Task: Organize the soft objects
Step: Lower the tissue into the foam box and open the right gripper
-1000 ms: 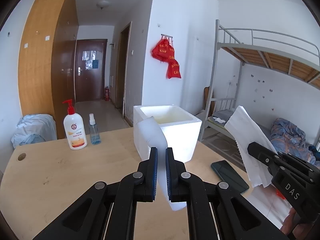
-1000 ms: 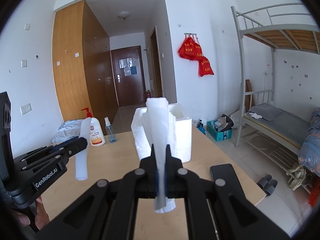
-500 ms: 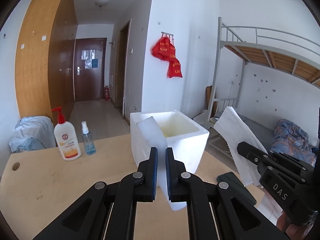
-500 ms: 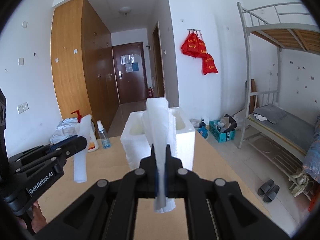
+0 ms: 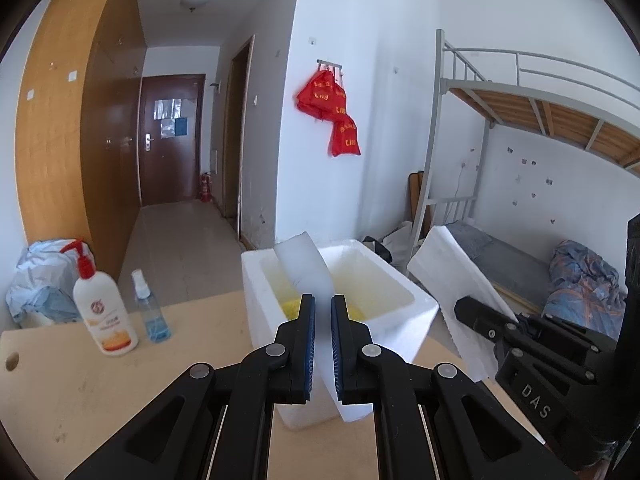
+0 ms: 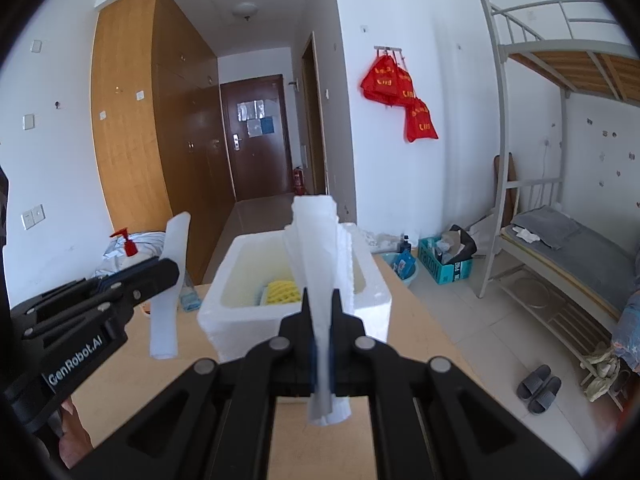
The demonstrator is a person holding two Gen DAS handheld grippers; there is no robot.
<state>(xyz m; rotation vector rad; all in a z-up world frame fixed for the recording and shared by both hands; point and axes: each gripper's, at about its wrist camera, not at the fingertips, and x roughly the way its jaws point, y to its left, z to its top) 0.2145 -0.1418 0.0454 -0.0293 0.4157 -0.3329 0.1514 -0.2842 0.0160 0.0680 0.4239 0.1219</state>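
Note:
A white foam box (image 5: 400, 316) stands open on the wooden table (image 5: 120, 384), with yellow foam netting (image 6: 282, 292) inside; the box also shows in the right wrist view (image 6: 236, 320). My left gripper (image 5: 322, 312) is shut on a white foam sheet (image 5: 304, 260), held upright at the box's near rim. My right gripper (image 6: 321, 300) is shut on a folded white foam sheet (image 6: 316, 240), held upright just in front of the box. Each gripper appears in the other's view, with its sheet (image 5: 448, 280) (image 6: 170, 280).
A white pump bottle with red cap (image 5: 100, 308) and a small blue spray bottle (image 5: 150, 312) stand at the table's far left. A metal bunk bed (image 5: 520, 160) is to the right, beyond the table edge. Slippers (image 6: 538, 388) lie on the floor.
Both grippers have moved forward and risen toward the foam box with their sheets. The box's inside and the yellow netting have come into view.

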